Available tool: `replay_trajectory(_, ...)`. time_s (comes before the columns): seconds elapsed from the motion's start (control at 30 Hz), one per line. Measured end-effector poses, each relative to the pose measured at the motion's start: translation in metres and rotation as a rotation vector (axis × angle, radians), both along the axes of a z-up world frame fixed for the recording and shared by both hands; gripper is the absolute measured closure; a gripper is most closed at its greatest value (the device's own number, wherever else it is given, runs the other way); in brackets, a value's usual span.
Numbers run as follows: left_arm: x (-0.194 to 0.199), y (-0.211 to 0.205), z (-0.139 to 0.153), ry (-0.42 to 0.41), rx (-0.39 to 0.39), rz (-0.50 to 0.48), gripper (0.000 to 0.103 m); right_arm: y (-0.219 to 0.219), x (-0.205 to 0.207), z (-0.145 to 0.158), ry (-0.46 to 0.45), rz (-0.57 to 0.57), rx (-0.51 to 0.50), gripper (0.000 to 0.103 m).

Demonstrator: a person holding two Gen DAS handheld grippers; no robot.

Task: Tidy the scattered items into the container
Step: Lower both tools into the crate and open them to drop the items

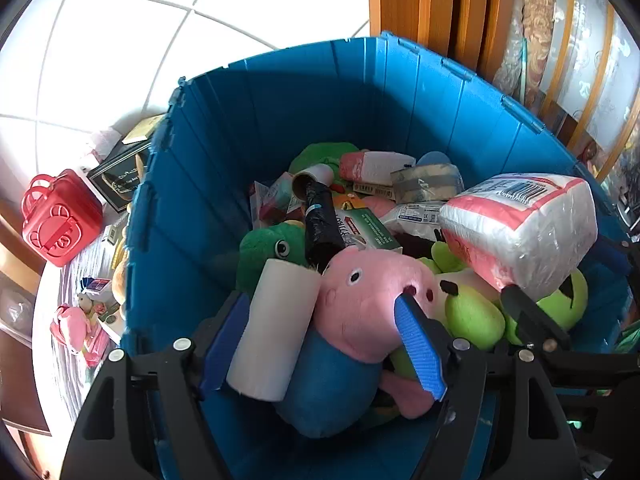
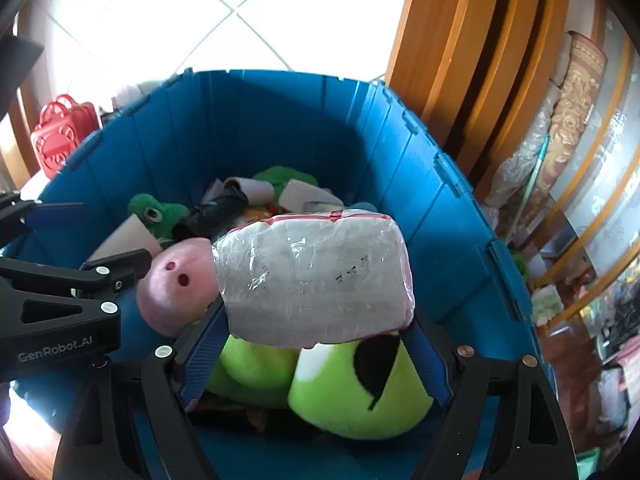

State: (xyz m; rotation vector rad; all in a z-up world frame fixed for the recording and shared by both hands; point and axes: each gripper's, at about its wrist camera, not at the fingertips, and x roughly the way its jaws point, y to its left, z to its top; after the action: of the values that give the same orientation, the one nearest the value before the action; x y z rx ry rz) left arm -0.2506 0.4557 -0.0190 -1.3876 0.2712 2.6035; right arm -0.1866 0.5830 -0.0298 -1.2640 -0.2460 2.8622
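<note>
L gripper: jaws released, wide apart; white roll leans on the L pad, R pad clear of it, no clamp.
R gripper: jaws spread round the wrapped tissue pack; pads at its lower corners, but can't tell if they press or just flank it.
Where things are: both items already inside the blue bin, over the pile; pink pig plush betw the two.
Key relation: roll's long axis runs near-to-far, tipped R at the far end, dead ahead of L jaws; pack's long axis lies L-R across R jaws.
Next, prob: drop both, pull out.
L view only: leftovers outside bin, far L – red case, small pink toy.
R view only: pack's underside on the green plush; L tool seen side-on.
</note>
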Motion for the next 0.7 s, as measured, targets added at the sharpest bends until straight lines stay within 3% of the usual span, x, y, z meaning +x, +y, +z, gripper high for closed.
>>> replay_trajectory(0.23,0.033,-0.013,0.017,0.11,0.005,0.024,0.028,0.009,0.039,0.021,0.126,-0.004,-0.07,0.017)
replay_trajectory(0.4,0.059,-0.03,0.029,0.168,0.043,0.057,0.022,0.01,0.061,0.031,0.195,0.001,-0.127,0.016)
replay_trajectory(0.7,0.103,-0.089,0.043,0.252,0.053,0.178,0.02,-0.033,0.089,0.043,0.305,0.087,-0.22,0.016)
